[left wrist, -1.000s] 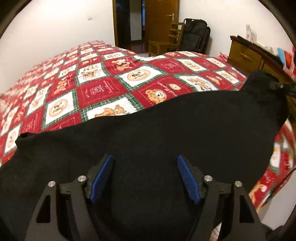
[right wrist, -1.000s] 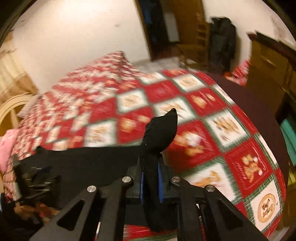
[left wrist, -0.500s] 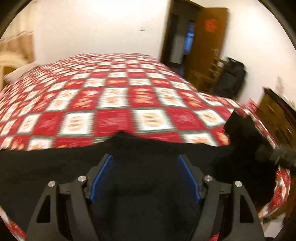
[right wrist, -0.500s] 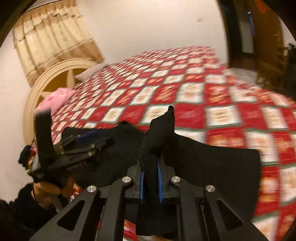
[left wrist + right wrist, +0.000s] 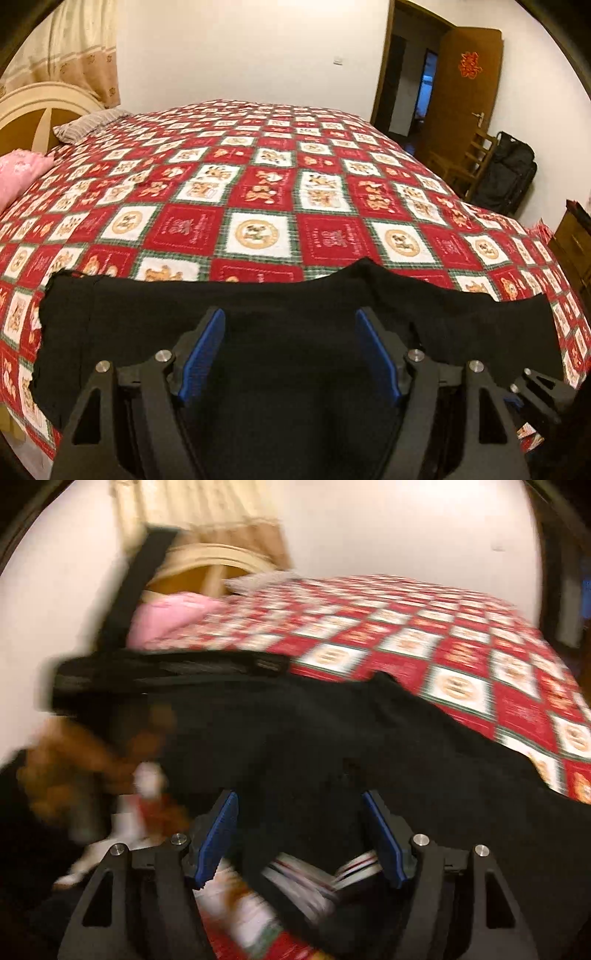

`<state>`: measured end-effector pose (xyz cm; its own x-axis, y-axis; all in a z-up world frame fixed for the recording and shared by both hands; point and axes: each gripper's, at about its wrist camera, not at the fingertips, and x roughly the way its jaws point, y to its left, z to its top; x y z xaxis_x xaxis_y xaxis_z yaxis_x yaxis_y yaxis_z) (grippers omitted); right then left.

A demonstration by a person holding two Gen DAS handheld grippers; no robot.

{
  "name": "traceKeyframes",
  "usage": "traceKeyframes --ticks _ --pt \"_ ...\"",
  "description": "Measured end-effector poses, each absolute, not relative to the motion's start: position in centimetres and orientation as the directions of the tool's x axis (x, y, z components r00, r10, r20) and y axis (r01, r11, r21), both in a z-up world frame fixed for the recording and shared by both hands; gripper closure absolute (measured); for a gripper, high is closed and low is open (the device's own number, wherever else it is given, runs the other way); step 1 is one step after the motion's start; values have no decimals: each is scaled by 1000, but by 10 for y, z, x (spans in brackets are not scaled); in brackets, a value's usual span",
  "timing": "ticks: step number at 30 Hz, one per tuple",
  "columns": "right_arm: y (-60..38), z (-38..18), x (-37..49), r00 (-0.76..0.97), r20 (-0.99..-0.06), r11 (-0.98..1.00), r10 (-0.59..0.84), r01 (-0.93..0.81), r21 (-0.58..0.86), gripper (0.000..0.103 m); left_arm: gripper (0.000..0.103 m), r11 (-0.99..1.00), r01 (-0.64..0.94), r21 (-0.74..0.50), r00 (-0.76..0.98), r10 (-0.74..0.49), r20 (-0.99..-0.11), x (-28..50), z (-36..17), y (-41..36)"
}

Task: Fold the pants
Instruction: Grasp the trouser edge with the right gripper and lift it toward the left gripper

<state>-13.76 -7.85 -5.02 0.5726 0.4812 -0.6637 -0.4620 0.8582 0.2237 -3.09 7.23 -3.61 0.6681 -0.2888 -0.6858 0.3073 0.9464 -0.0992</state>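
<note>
now the black pants (image 5: 295,332) are spread on the quilt (image 5: 258,206); both the left gripper (image 5: 290,350) and right gripper (image 5: 301,834) are held wide open, empty.

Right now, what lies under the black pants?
The black pants lie spread on the red-and-white teddy-bear bedspread, which shows beyond the far edge and at both ends. Whatever lies directly beneath the fabric is covered.

Black pants spread along the near edge of the bed

The pants (image 5: 295,332) are plain black, soft cloth, lying mostly flat in a wide band across the red-and-white checked bedspread (image 5: 258,206). Their far edge rises in a low hump near the middle, and the left end shows a rough, slightly frayed edge.
</note>
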Motion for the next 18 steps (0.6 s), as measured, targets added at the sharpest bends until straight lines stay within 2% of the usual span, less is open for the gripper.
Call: traceKeyframes --ticks 3,6,7,10,14,18 --pt "-106 -21 -156 590 -592 827 549 -485 285 33 28 934 346 -93 665 -314 -678 -36 -31 65" --pt "-165 6 -170 704 -544 889 457 -361 281 33 27 926 368 -90 666 -329 -669 -40 -26 56" --pt "-189 10 -173 743 -551 924 380 -279 261 33 28 922 376 -92 661 -336 -671 -41 -26 53" --pt "-245 7 -176 763 -613 969 206 -74 234 54 27 912 401 -86 643 -347 -682 -46 -27 43" --pt "-267 -7 -191 750 -637 968 178 -18 250 54 27 887 445 -128 589 -397 -704 -61 -32 32" --pt "-263 -20 -196 754 -655 990 58 41 134 54 27 855 509 -99 566 -419 -710 -85 -42 5"
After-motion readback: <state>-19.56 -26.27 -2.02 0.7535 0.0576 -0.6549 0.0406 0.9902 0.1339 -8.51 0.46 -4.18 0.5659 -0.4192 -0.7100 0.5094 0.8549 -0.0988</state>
